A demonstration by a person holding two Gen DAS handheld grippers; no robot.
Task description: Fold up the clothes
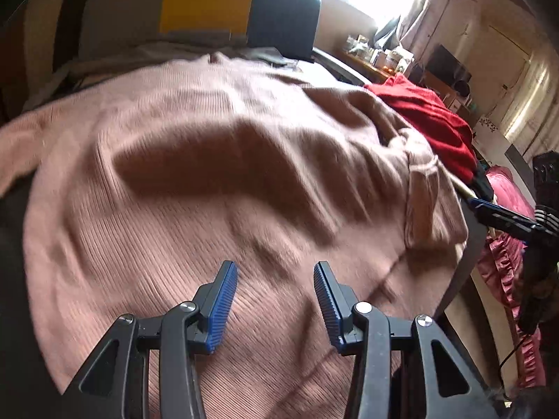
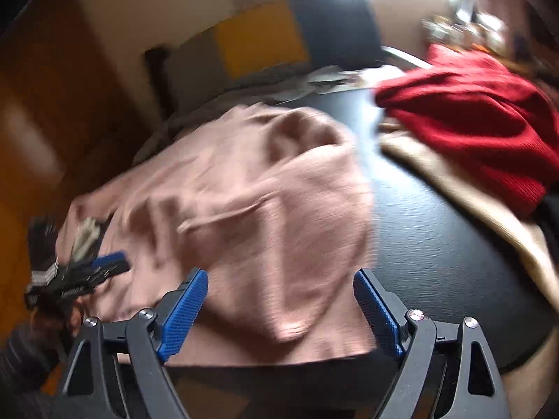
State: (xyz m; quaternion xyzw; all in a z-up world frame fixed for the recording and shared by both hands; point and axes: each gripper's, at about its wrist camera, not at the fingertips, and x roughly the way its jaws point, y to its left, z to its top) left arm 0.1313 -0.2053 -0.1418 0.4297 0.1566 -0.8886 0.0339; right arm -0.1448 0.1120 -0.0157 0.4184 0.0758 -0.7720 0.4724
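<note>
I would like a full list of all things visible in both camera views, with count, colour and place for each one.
pink sweater: one, dusty pink ribbed knit, spread on the table in front of both grippers
red garment: one, red knit, heaped at the table's far right
beige cloth: one, beige, under the red garment
table: one, black, under the clothes
cushions: several, grey, yellow and dark blue, behind the table
shelf clutter: small items, too blurred to count, by the bright window
pink frilled fabric: one, right of the table
left gripper: one, black with blue pads, open over the sweater
right gripper: one, black with blue pads, open, sweater hem between its fingers
</note>
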